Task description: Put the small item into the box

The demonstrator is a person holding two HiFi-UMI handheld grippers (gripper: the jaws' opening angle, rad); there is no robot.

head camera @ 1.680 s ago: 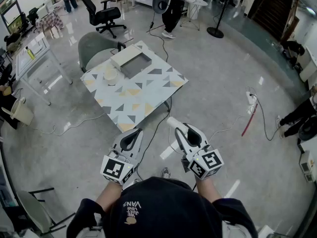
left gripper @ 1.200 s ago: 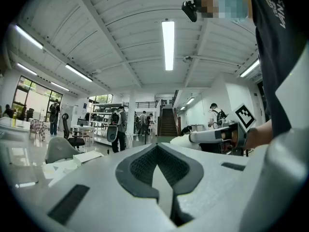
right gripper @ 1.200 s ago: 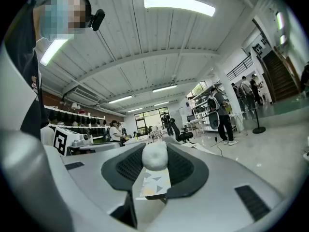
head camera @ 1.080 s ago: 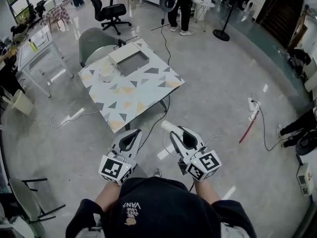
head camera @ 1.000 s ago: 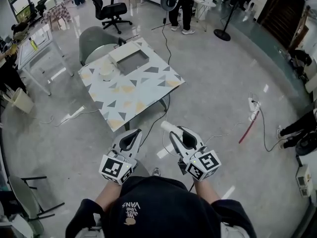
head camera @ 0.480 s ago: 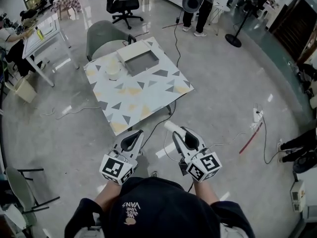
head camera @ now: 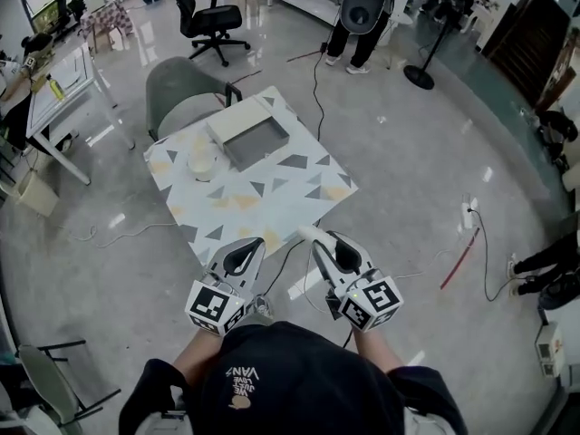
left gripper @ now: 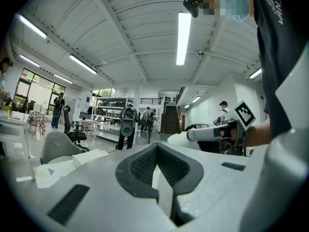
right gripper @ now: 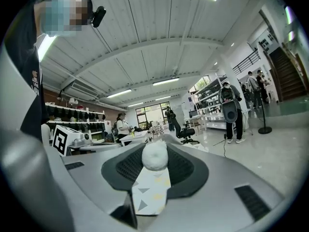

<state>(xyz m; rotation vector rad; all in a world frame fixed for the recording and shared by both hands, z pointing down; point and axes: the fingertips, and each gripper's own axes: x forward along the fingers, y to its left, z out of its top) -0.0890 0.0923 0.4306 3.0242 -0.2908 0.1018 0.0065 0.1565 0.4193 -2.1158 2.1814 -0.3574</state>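
Right gripper [head camera: 319, 243]: its fingers pinch the small item [head camera: 306, 232], a white fluffy ball. It is held level at the near edge of the counter [head camera: 272, 198].
Small item, right gripper view: it sits right at the fingertips and bulges over both dark pads. Below it, the counter's triangle pattern shows through the gap between the fingers.
Small item, head view: only a white nub at the gripper's tip; its fluffy surface cannot be made out from here.
Left gripper [head camera: 256, 241]: the fingers are pressed together at the tips with nothing between them. It is held beside the right gripper, also at the counter's near edge.
Left gripper view: the dark pads run to a closed point, with a thin light slit behind it. The right gripper and its marker cube [left gripper: 245, 112] show at the right side.
Box [head camera: 256, 141]: open, on the far side of the counter, well apart from the ball. Its grey inside shows only in the head view.
Round white thing [head camera: 201, 163]: on the counter just beside the box, to the box's left in the head view.
Grey chair [head camera: 179, 93]: behind the counter's far edge.
Floor [head camera: 435, 152]: glossy grey, with a cable [head camera: 317, 71] running across it beyond the counter, seen from above only.
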